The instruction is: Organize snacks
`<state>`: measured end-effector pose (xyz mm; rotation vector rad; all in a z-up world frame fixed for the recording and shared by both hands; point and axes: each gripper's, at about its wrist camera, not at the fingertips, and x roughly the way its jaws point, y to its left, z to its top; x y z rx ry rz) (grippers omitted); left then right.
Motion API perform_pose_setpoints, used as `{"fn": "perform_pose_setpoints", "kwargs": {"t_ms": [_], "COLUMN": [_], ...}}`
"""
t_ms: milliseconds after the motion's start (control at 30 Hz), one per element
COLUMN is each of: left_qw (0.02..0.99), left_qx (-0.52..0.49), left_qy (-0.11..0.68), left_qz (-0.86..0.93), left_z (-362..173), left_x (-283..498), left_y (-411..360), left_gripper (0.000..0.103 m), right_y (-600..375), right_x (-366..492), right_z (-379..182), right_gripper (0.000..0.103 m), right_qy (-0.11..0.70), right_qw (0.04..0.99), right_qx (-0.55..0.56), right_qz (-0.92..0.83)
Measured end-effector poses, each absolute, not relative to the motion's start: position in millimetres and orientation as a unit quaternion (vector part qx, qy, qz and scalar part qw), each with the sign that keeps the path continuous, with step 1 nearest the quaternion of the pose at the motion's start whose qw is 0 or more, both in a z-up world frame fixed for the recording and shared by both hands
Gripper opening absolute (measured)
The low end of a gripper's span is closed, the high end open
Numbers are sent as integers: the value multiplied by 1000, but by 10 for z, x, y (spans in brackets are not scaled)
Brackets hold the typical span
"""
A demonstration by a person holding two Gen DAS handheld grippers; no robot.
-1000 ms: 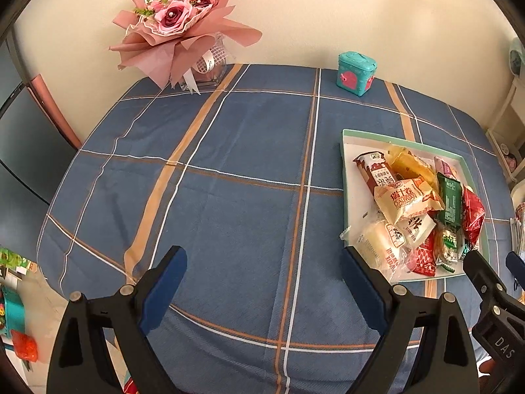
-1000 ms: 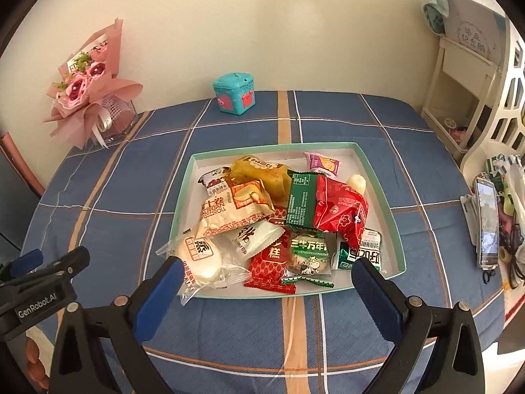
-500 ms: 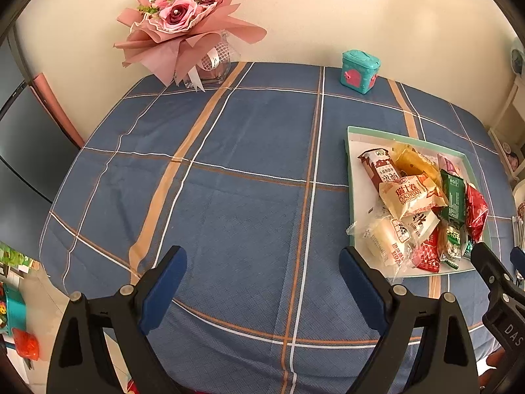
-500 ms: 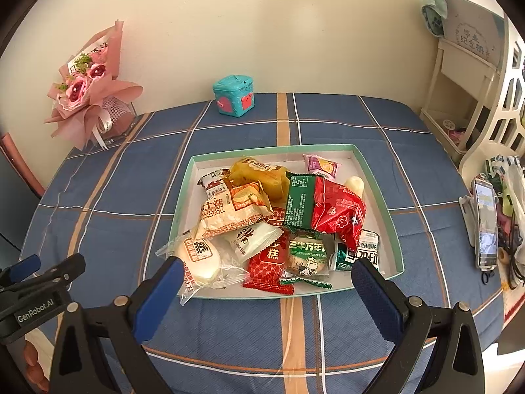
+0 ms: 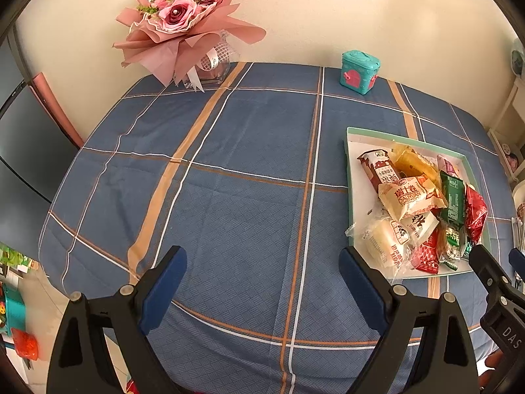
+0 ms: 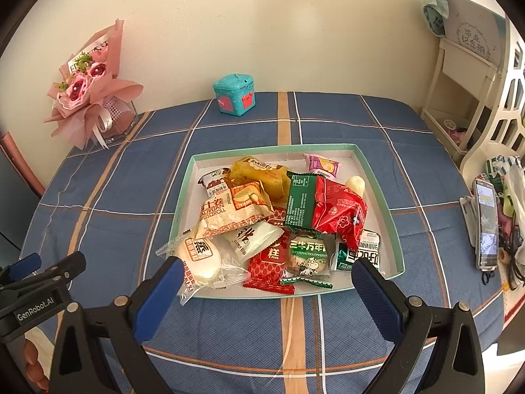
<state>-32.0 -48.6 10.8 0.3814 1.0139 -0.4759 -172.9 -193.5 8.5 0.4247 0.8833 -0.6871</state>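
- The tabletop point(image 6: 229, 124) is covered by a blue cloth crossed with white, orange and tan stripes, and its far edge meets a plain cream wall point(image 6: 262, 26).
- A shallow tray point(image 6: 380, 197) with a mint-green rim and white floor lies on the right half of the tabletop, near its front edge, square to the stripes.
- The snacks point(image 6: 279, 216) are heaped inside the tray in mixed wrappers: yellow and pink ones toward the far wall, red and green ones in the middle, pale buns at the near left corner.
- One clear-wrapped bun point(image 6: 200, 259) at that corner overhangs the tray's rim onto the cloth.
- A pink paper bouquet point(image 5: 183, 29) stands in a glass holder at the far left corner of the tabletop.
- A small teal box point(image 6: 234, 95) with pink patches sits at the far edge, near the middle.
- Past the right edge of the tabletop stands a cream shelf unit point(image 6: 466, 98), and a phone point(image 6: 485, 226) lies among clutter nearer the front.
- The left tongs point(image 5: 262, 272) hang above bare cloth on the left half, blue pads wide apart with nothing between them.
- The right tongs point(image 6: 265, 282) hang over the tray's near rim, pads likewise wide apart and gripping nothing.
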Motion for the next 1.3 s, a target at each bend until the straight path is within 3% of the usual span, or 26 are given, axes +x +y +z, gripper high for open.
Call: {"fn": "perform_pose_setpoints", "kwargs": {"t_ms": [1300], "left_qw": [836], "left_qx": [179], "left_qy": [467], "left_qz": [-226], "left_z": [147], "left_x": [-346], "left_y": [-487], "left_gripper": [94], "right_y": [-1950], "right_x": [-1734], "right_z": [85], "right_gripper": [103], "right_qy": [416], "right_qw": [827], "right_qx": [200], "right_qz": [-320]}}
